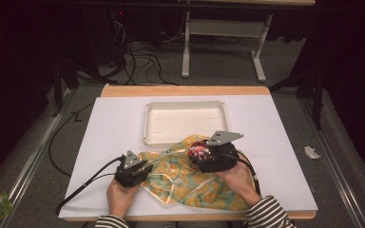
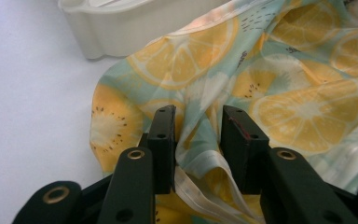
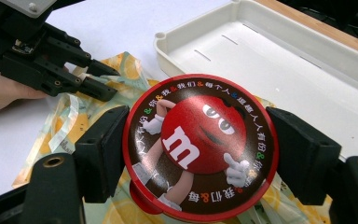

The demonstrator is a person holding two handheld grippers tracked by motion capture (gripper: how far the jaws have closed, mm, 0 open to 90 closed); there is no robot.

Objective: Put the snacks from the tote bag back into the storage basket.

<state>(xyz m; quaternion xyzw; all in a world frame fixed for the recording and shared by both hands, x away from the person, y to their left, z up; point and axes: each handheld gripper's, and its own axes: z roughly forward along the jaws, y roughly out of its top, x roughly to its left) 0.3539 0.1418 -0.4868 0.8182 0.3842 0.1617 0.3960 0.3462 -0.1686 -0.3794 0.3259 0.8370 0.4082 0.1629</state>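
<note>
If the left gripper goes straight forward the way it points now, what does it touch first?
Probably more of the fruit-print cloth, folds of which lie between the left gripper jaws already. Beyond it stands the white tray, off to one side; depth is unclear.

We see the white rectangular table sheet (image 1: 109,142) evenly lit from overhead, the room beyond it falling into darkness. The high view is soft and grainy. Ahead of the right gripper (image 3: 200,149), the round red glossy candy tin (image 3: 200,149) shows faint glare; both gripper views blur near their lower edges.
</note>
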